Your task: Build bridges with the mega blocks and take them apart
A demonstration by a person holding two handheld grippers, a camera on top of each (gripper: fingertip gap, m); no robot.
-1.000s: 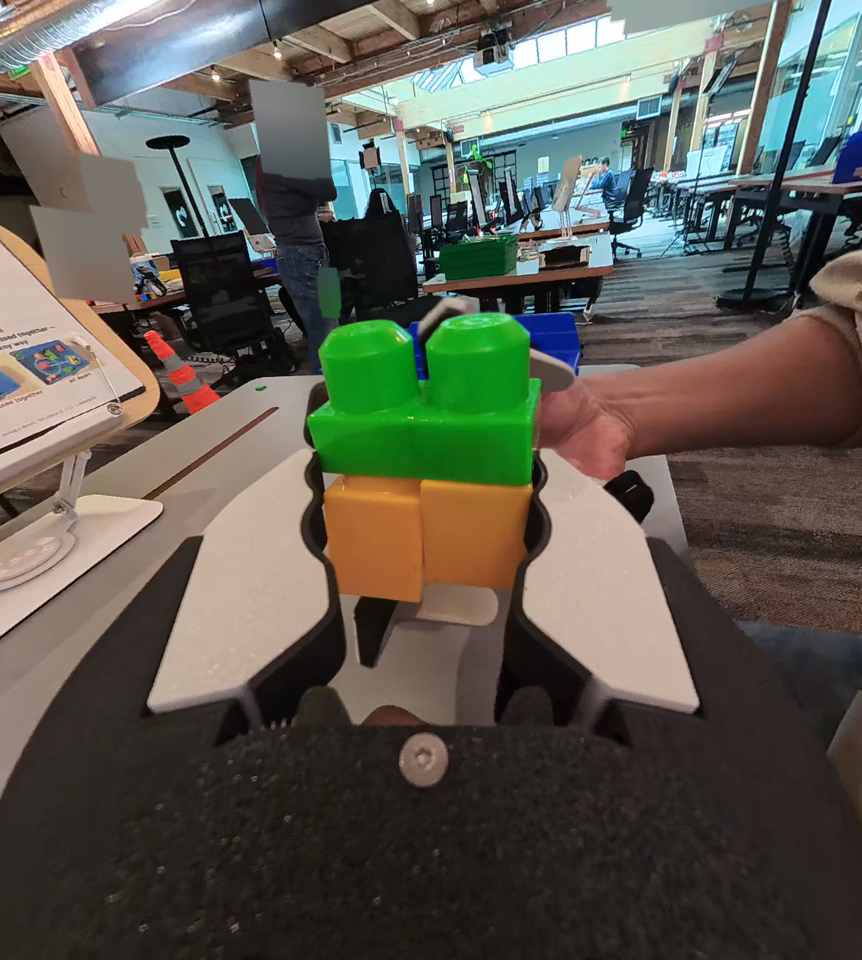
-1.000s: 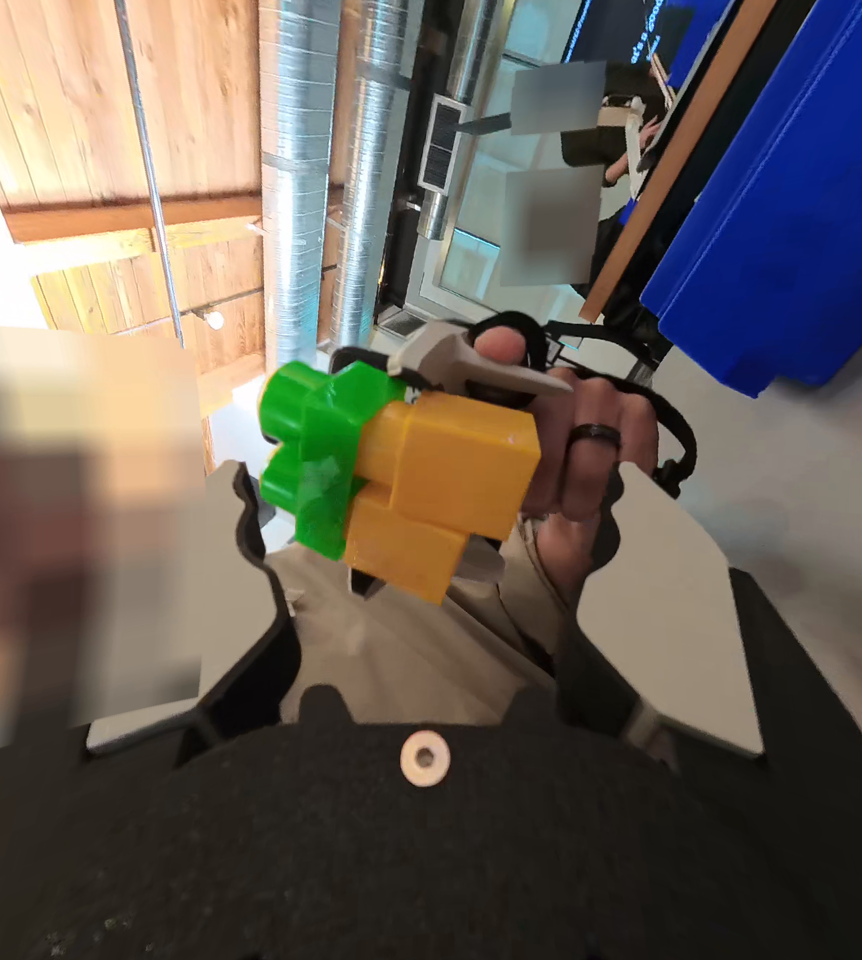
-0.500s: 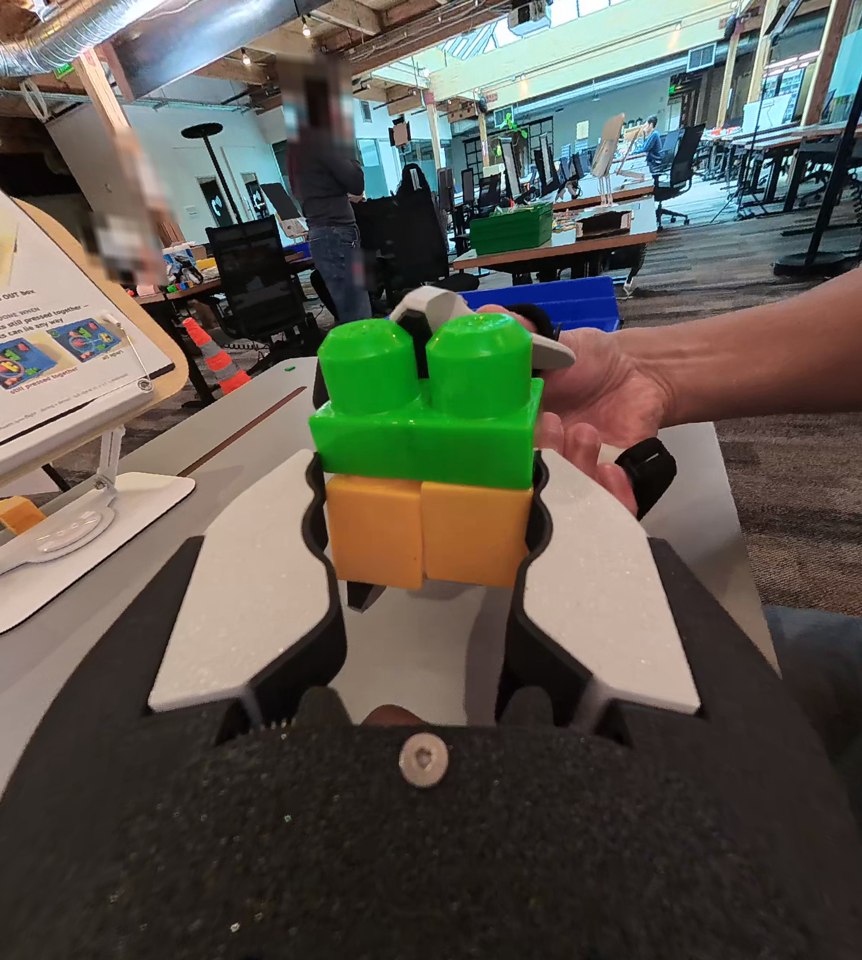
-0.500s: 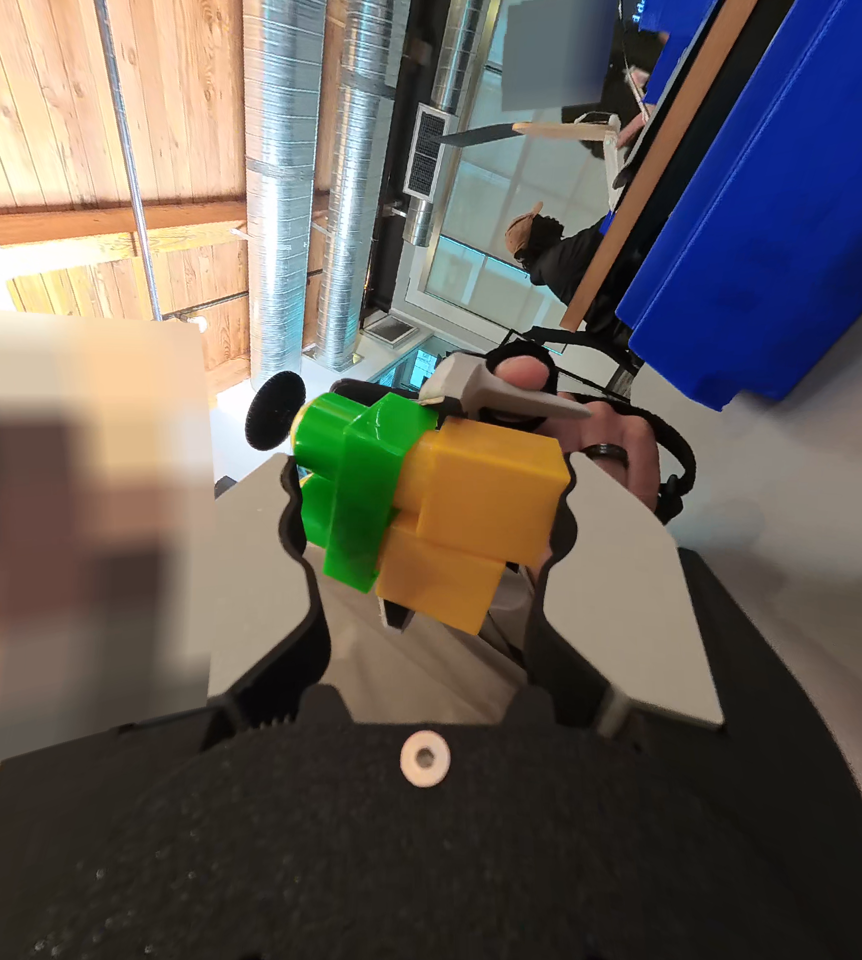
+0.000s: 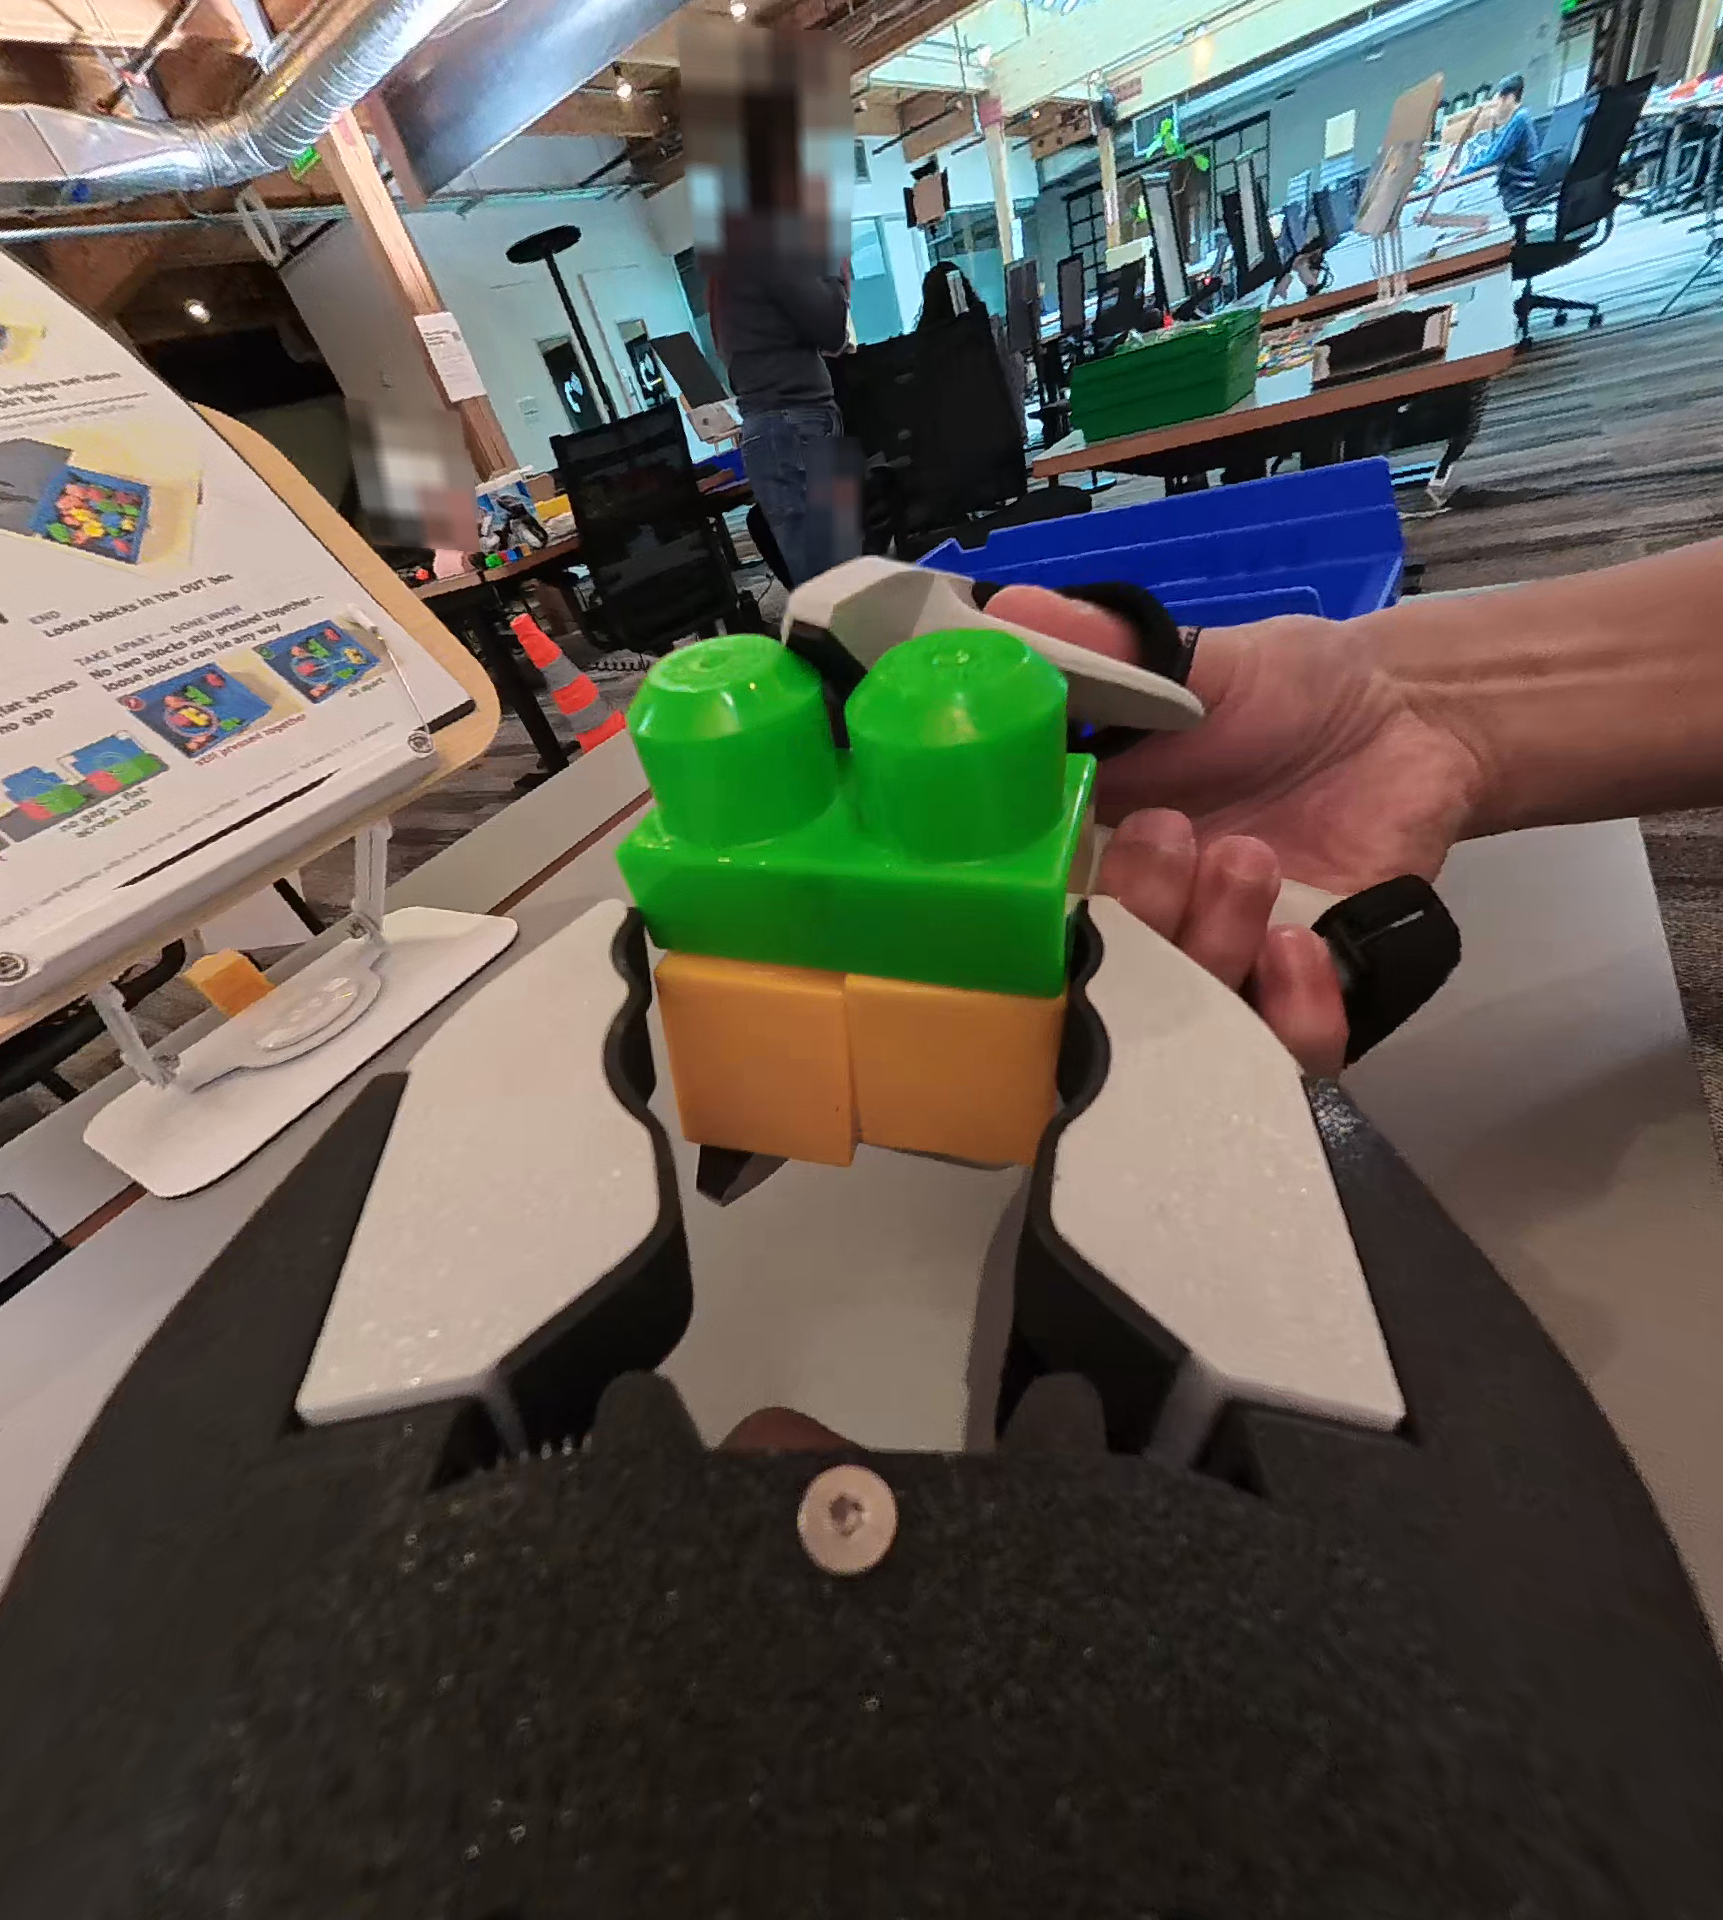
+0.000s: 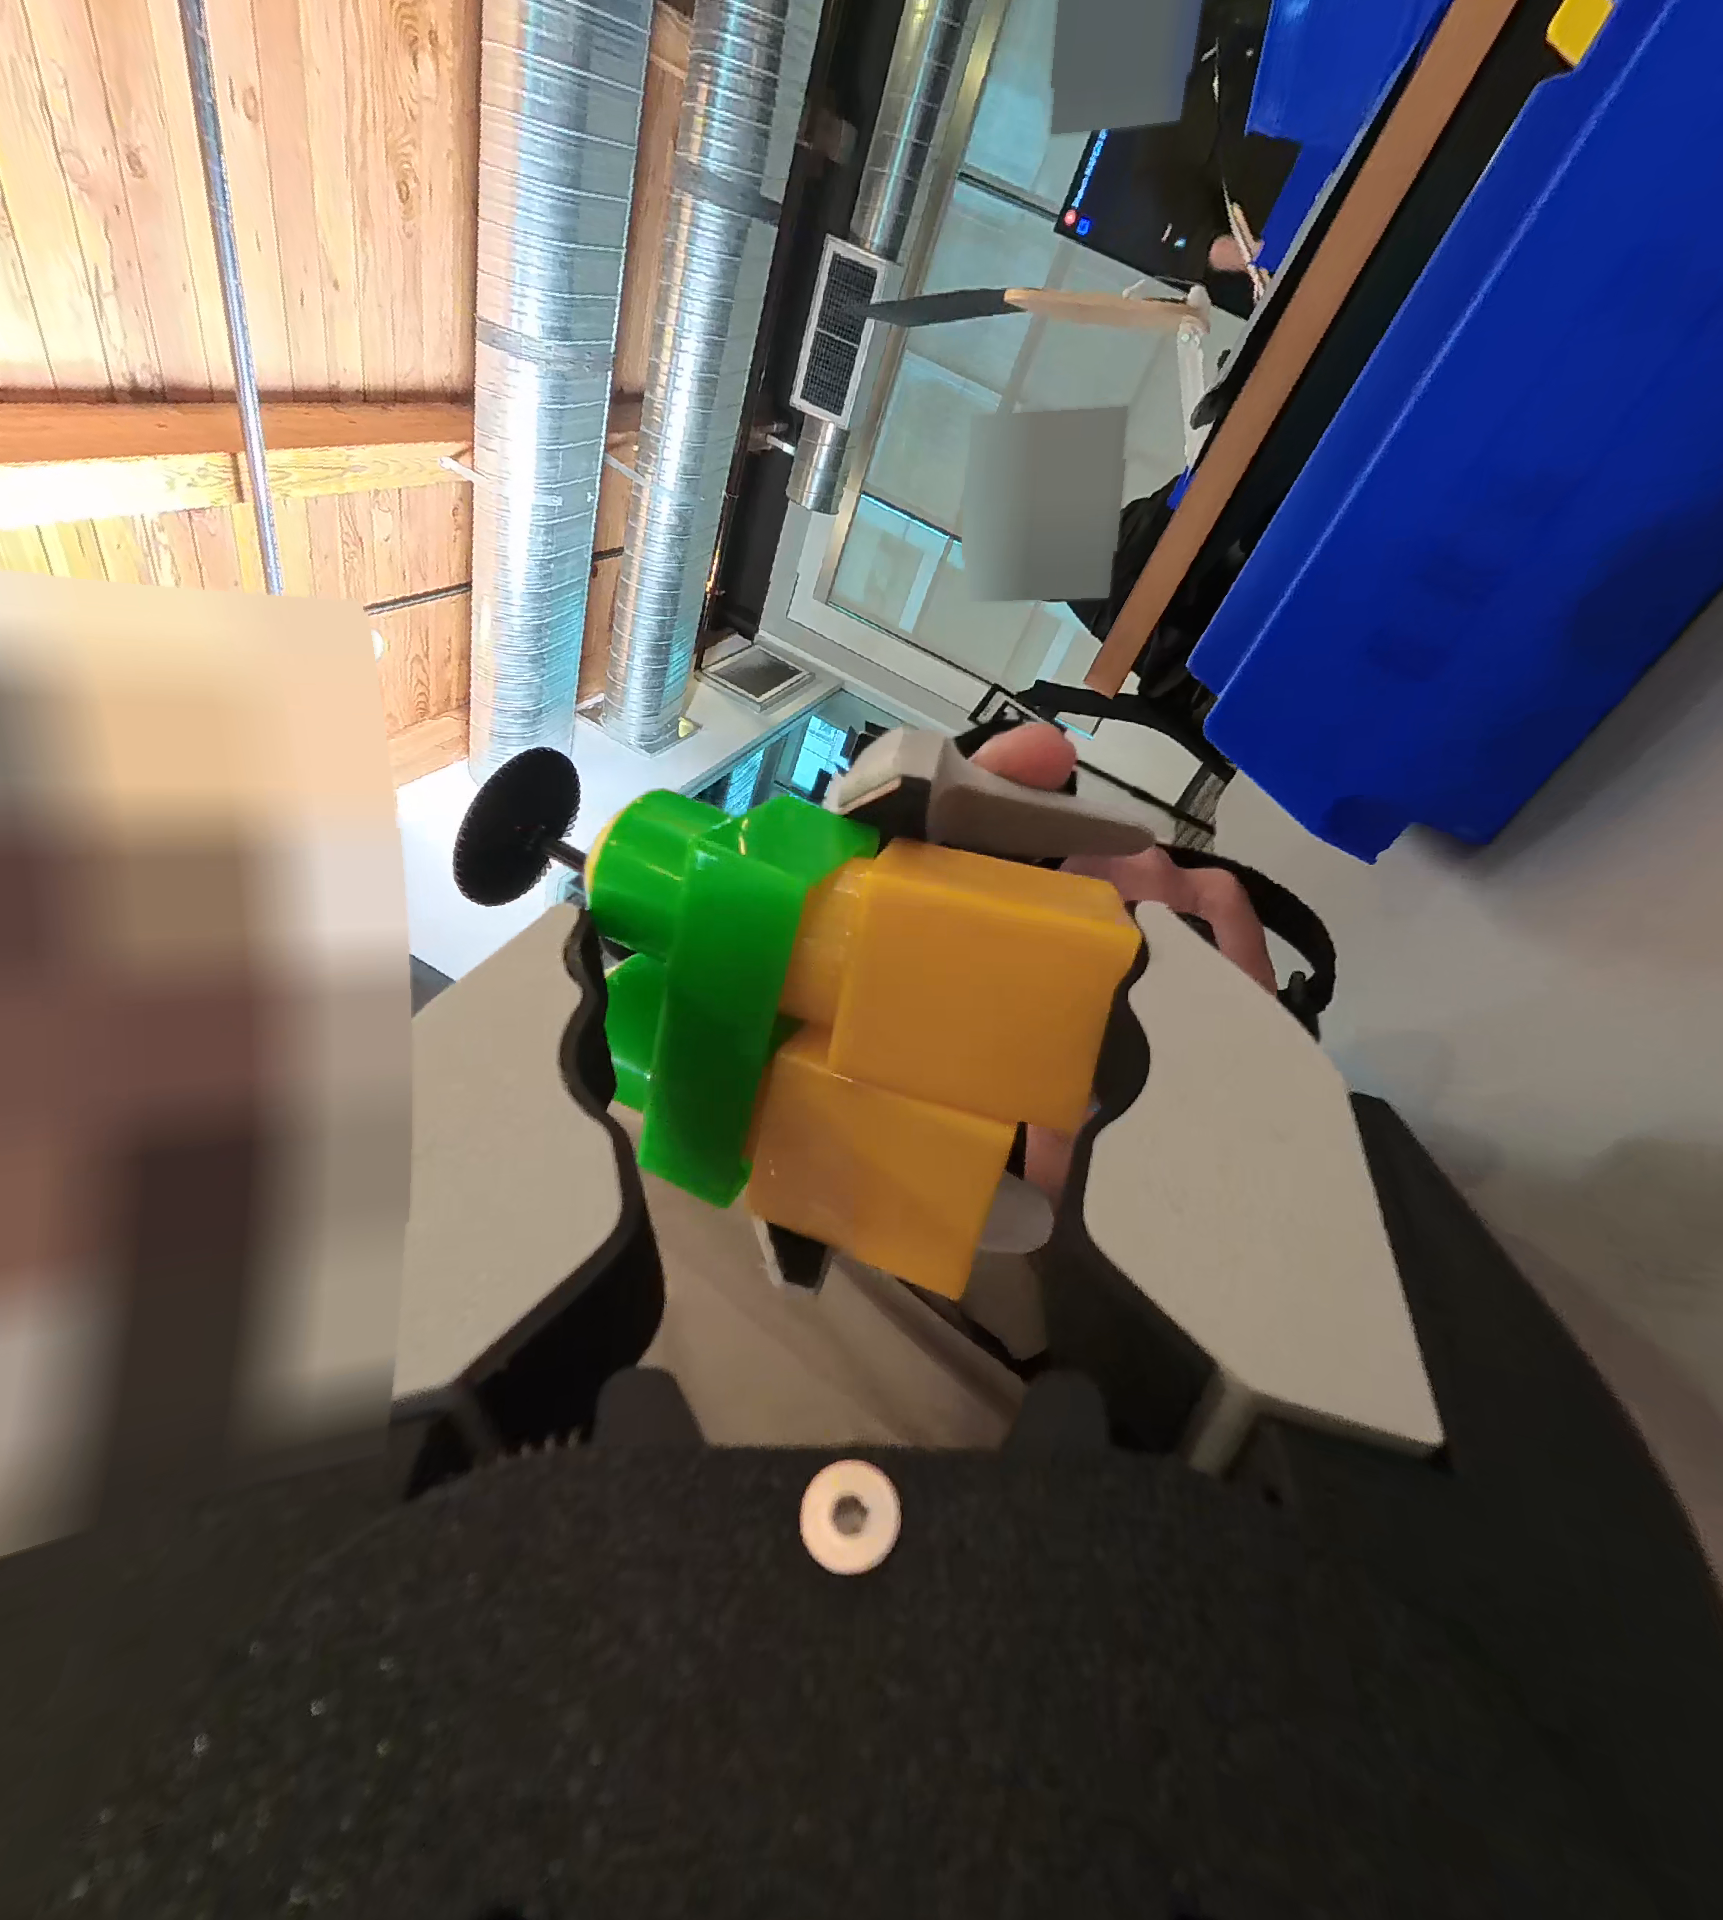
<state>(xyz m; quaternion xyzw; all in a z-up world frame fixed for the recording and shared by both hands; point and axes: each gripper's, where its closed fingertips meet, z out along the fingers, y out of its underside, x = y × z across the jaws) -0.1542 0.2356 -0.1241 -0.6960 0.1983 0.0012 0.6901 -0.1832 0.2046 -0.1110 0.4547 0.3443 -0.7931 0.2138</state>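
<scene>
Bridge [image 5: 852, 925] held in mid-air above the grey table [image 5: 1522, 1195]: green block [image 5: 841, 883] spanning two orange blocks [image 5: 857, 1065], studs at 12 o'clock in the left wrist view. Left gripper [image 5: 855, 1039] clamped on the orange pair, one finger at 9, one at 3. Right gripper [image 6: 852, 1039] approaches from the far side; its fingers bracket the assembly end to end, green end at 9, orange at 3. Whether they press, cannot tell. Blue bin [image 5: 1241, 545] at 1 o'clock, instruction board [image 5: 140, 623] at 10.

Judgement: take-apart step. Next move calls for a firm hold on the green block alone, then a pull along the studs while left holds orange steady.
</scene>
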